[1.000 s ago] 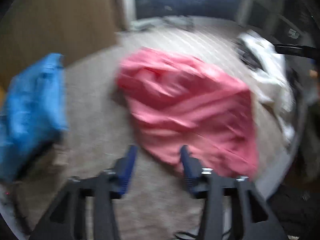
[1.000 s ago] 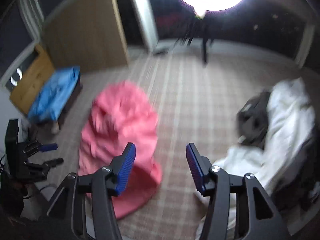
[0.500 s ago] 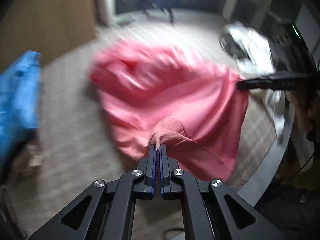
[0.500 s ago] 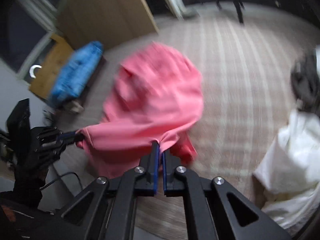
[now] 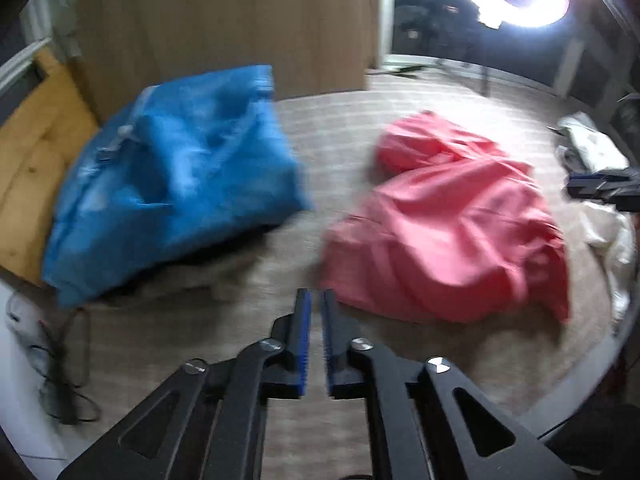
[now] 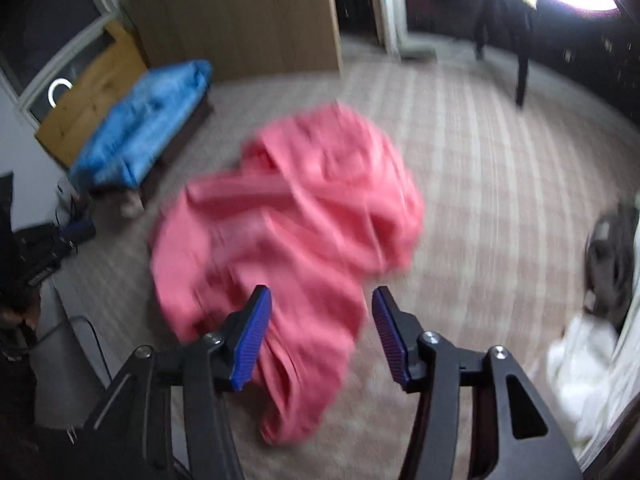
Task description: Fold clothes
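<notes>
Hovering with a narrow gap between its blue pads and holding nothing, the left gripper [image 5: 314, 300] faces the rug, while the wide-open, empty right gripper [image 6: 322, 300] hangs over the crumpled pink garment [image 6: 292, 240], whose long axis runs near-to-far beside the blue bag [image 5: 172, 180].

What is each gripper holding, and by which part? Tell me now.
Nothing. The left gripper, nearly closed, is empty beside the pink garment; the right gripper is open above it.
</notes>
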Demonstrator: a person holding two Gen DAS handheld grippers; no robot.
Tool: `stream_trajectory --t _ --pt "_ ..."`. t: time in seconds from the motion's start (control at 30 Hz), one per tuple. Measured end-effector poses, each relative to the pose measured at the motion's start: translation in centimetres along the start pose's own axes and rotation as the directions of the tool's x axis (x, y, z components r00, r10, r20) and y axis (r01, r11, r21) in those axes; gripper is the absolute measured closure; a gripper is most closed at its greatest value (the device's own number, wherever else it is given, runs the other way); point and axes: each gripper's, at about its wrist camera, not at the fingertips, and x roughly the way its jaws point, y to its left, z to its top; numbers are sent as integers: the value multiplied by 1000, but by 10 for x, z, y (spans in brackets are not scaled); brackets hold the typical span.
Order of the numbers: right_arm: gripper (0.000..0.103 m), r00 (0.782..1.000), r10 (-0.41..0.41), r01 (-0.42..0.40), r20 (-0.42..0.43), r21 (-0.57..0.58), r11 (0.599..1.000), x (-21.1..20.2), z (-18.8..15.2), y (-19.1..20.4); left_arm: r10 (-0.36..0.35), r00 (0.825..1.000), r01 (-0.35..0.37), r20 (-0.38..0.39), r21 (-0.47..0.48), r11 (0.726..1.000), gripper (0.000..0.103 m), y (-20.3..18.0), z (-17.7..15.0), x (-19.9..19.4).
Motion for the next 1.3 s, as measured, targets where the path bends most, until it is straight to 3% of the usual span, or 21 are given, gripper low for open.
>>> stream_trajectory --t 0.03,0.1,0.3,0.37,0.4,0.43,0.47,0.5,0.53,0.63,0.73,0.87,0.93,1.03,1.1,1.13,1.2,1.27,1.3 --pt "51 1000 22 -22 -17 22 1000 3 -9 -5 -41 999 41 -1 26 999 74 -16 0 2" --pt "50 996 76 -73 -50 59 996 8 -28 -11 -122 993 122 -7 78 989 70 -48 1 6" --pt "46 990 120 -119 -70 16 993 15 -73 5 -159 984 174 -81 233 957 67 -107 -4 35" --pt "46 993 72 -75 -91 -30 997 29 -78 11 -148 983 170 -104 244 955 70 -114 -1 53" --pt "46 995 40 -46 -96 -58 997 36 -80 13 -145 982 170 -119 243 955 77 -116 2 62" --pt "49 996 19 -27 -82 -93 995 39 -80 17 -157 977 187 -141 234 954 103 -115 5 71" --pt "59 998 3 -9 -57 -116 993 35 -79 18 -176 972 207 -156 217 954 102 -111 7 75" --pt "98 999 -8 3 -45 -109 994 28 -76 15 -196 966 228 -169 199 953 102 -108 10 78" --pt "98 999 -19 15 -33 -102 995 22 -73 11 -216 962 246 -168 183 952 102 -101 13 75" --pt "98 999 -46 47 16 -72 996 -4 -63 -1 -207 973 224 -106 188 956 102 -81 20 44" --pt "98 987 -37 36 157 5 999 -74 -50 -20 -240 971 238 -12 180 954 102 -56 34 -16" --pt "99 944 -34 55 328 -56 997 -175 -41 2 -318 944 296 92 195 935 102 -41 50 -99" --pt "99 919 -35 81 394 -100 992 -213 -40 20 -316 937 274 148 252 928 102 -44 59 -142" --pt "98 882 -25 106 470 -146 984 -248 -26 50 -301 935 230 187 325 917 102 -52 76 -168" --pt "98 872 -61 149 487 -144 978 -241 -5 54 -277 944 206 177 341 917 102 -56 92 -152" --pt "98 877 -81 160 473 -130 979 -225 10 49 -278 948 216 154 329 919 102 -57 99 -133" --pt "98 904 -123 169 409 -78 983 -173 41 28 -260 962 224 84 301 927 101 -57 113 -77" --pt "96 946 -165 184 280 -44 982 -108 67 1 -210 978 206 -17 271 940 95 -56 125 -1" --pt "95 960 -197 207 198 -29 978 -71 77 -11 -112 991 129 -77 253 959 94 -52 127 46"
